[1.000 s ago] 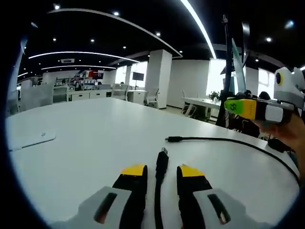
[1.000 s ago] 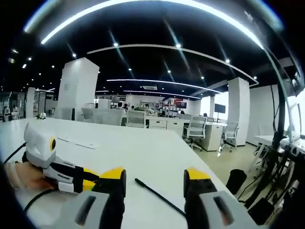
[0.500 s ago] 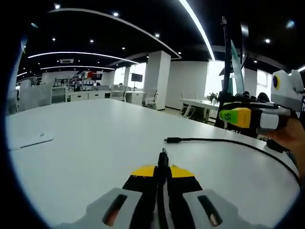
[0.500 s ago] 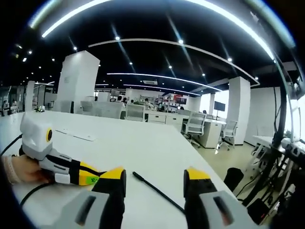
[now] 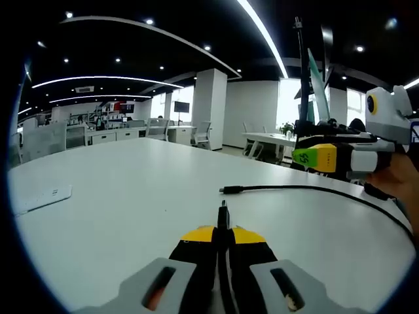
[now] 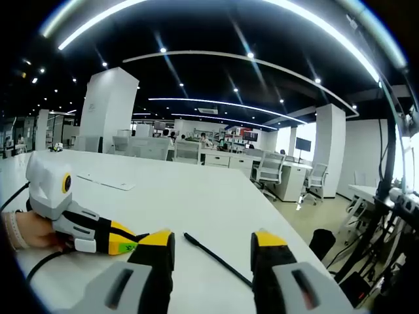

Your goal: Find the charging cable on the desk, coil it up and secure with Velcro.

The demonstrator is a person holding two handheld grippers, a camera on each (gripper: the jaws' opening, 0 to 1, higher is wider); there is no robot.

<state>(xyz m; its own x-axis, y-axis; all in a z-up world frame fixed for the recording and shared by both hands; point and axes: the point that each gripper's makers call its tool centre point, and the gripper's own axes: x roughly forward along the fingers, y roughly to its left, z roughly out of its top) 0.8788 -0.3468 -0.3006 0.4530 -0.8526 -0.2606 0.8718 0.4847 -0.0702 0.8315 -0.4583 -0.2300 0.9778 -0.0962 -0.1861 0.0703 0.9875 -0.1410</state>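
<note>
One thin black charging cable [image 5: 314, 191] lies on the smooth white worktop [image 5: 131, 196], its two plug ends near each other. The left tongs [image 5: 222, 237] are clamped on one plug end. The right tongs [image 6: 211, 245], yellow-tipped, stand apart above the cable.

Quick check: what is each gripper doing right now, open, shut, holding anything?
Left gripper: shut on the charging cable, near its plug end.
Right gripper: open, holding nothing; the cable lies between its jaws.
</note>
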